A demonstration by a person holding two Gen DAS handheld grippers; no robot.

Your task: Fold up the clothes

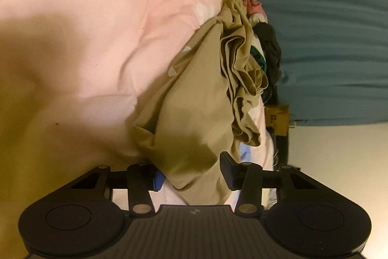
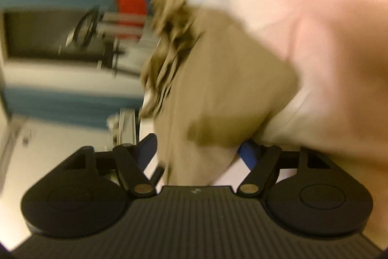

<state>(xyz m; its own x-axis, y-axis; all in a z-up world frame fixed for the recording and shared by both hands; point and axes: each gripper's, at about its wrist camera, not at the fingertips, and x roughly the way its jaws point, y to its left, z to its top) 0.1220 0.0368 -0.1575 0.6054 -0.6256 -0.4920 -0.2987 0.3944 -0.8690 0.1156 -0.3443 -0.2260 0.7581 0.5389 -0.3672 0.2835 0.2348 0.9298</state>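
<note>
Both sets of jaws stand wide, with the khaki garment (image 1: pixel 194 118) running between the fingers of the left gripper (image 1: pixel 191 171) and the right gripper (image 2: pixel 201 152), neither yet pinching it. It lies on the pink sheet (image 1: pixel 97 28), bunched at its far end. Best close on single edges, then pull taut before folding.

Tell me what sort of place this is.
Probably a bedroom at home. A pale pink bedsheet covers a soft surface, a rumpled khaki cotton garment lies on it beside other heaped clothes, and pleated teal curtains hang behind.
</note>
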